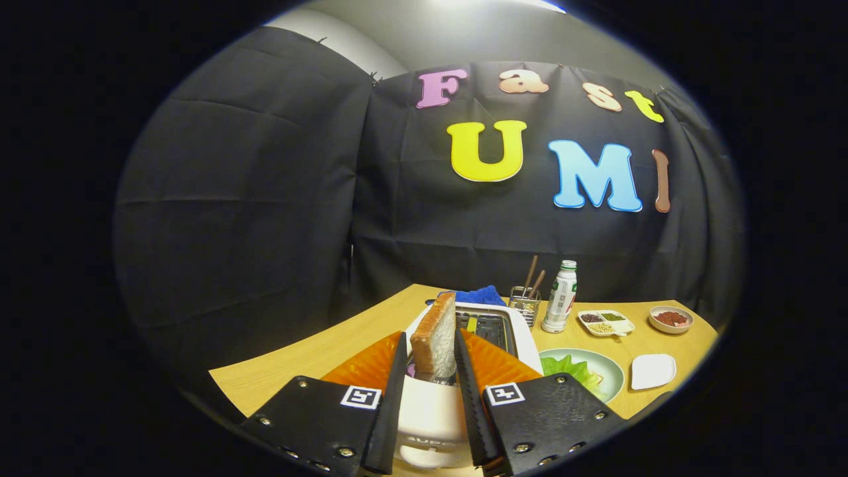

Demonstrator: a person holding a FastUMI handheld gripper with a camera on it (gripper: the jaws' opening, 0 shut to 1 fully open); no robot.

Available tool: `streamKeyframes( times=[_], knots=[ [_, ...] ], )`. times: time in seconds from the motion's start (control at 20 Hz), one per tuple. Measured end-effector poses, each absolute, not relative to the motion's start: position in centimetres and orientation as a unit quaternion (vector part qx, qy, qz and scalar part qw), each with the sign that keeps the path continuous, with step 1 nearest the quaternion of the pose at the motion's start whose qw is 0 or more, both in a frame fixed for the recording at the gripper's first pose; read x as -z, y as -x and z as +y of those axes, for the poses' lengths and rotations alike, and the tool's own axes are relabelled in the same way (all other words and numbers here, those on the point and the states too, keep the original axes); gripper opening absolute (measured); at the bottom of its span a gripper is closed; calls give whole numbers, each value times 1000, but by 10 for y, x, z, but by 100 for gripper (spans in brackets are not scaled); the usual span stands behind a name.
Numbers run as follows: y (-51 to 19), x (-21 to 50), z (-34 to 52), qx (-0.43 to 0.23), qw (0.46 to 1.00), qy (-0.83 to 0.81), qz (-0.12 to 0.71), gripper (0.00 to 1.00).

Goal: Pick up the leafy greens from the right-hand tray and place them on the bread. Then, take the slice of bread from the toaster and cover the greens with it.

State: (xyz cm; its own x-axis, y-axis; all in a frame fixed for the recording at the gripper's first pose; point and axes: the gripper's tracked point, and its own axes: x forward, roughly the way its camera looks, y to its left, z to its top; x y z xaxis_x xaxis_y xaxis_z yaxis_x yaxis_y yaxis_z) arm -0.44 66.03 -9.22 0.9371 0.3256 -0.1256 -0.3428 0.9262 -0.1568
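Now your hand-held gripper [432, 361] pinches the bread slice [434, 334] upright, just above the toaster [523, 334] slot; greens [570, 368] wait on plate [613, 371] w/ room to cover.

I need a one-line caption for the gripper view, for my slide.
Tongs shut on the bread slice, held upright above the white toaster; leafy greens lie on the plate beside it.
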Motion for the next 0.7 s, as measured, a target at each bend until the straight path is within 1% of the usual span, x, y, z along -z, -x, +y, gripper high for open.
streamKeyframes(
  times=[0.15, 0.2, 0.25, 0.3, 0.4, 0.45, 0.5, 0.7],
  knots=[
    [-5, 90, 660, -155, 983, 78, 52, 43],
    [-5, 88, 658, -150, 985, 76, 49, 39],
    [-10, 89, 657, -140, 986, 76, 51, 32],
    [-12, 89, 656, -139, 986, 74, 52, 21],
    [-15, 91, 661, -150, 985, 63, 57, 12],
    [-16, 89, 657, -149, 985, 59, 61, 12],
    [-13, 86, 655, -148, 986, 52, 63, 6],
    [-17, 75, 657, -155, 984, 51, 65, 6]
  ],
)
